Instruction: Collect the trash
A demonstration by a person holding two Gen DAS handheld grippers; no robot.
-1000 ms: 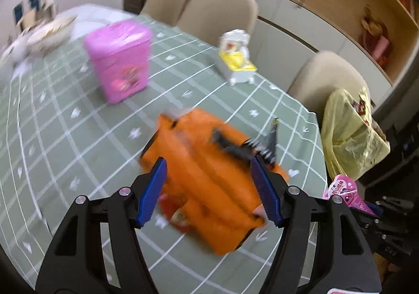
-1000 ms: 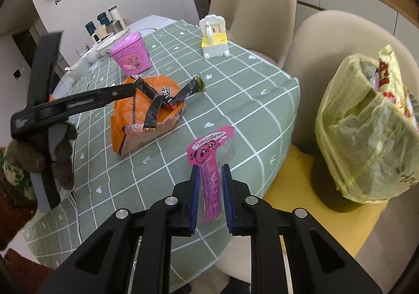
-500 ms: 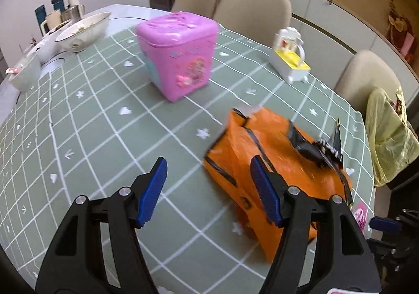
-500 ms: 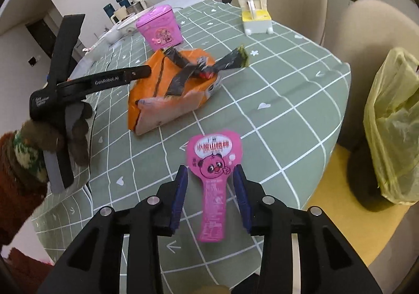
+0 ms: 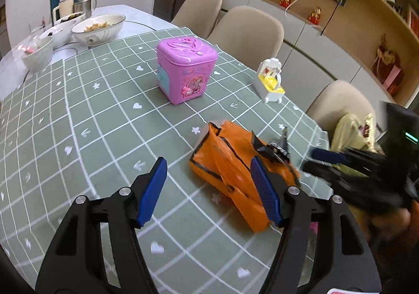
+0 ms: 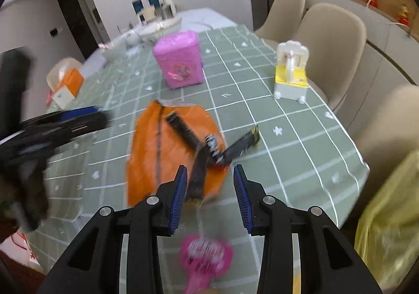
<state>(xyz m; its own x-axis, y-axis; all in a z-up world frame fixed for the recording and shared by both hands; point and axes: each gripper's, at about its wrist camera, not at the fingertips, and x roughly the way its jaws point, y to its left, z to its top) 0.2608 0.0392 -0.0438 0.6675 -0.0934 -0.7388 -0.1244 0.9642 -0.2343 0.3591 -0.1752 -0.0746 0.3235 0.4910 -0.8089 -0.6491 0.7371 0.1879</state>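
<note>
Presently logged, relative to the orange snack bag (image 6: pixel 167 152) on the green checked tablecloth (image 5: pixel 78 136):
- Black wrapper strips (image 6: pixel 199 147): draped across the bag's top.
- Pink wrapper (image 6: pixel 205 254): flat on the cloth, nearer the table edge than the bag, below the right gripper (image 6: pixel 210 194); uncollected.
- Right gripper: jaws apart, empty, hovered at the bag's near end.
- Left gripper (image 5: pixel 209 189): jaws apart, empty, beside the bag.
- Pink toy box (image 5: pixel 186 74), yellow toy (image 5: pixel 271 83): beyond the bag.
- Yellow plastic bag (image 6: pixel 390 218): off the table, on a chair; judged the collection point.
- Judged barely begun: all table trash left.
</note>
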